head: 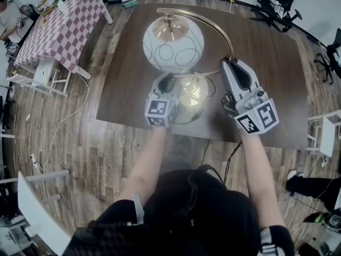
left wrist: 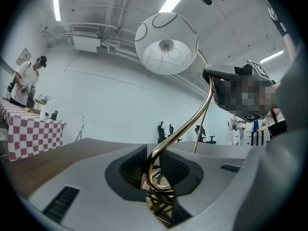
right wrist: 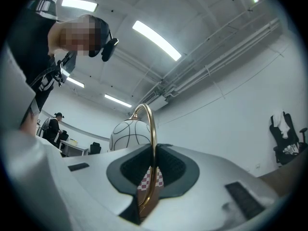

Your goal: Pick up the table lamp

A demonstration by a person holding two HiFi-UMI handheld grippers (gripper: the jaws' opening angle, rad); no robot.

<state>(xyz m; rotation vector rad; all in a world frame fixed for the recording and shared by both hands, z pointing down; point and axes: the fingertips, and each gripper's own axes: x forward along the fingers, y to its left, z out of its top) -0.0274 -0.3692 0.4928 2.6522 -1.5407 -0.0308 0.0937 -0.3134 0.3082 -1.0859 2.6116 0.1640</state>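
Note:
The table lamp has a white globe shade (head: 173, 44) with thin black lines, a curved brass stem (head: 208, 21) and a round shiny base (head: 193, 94). It is over a dark brown table (head: 277, 68). My left gripper (head: 169, 82) is shut on the low curl of the stem just above the base, with the brass rod (left wrist: 192, 124) rising from between the pads toward the globe (left wrist: 166, 44). My right gripper (head: 229, 63) is shut on the stem further up its arc. There the brass rod (right wrist: 153, 129) runs between the pads, and the globe (right wrist: 127, 134) shows behind.
A table with a red-and-white checked cloth (head: 64, 28) stands at the far left, with a person (left wrist: 26, 83) beside it. Black office chairs (head: 277, 1) are at the far right. A white cable (head: 64, 119) trails over the wooden floor, and a white chair (head: 37, 212) is near left.

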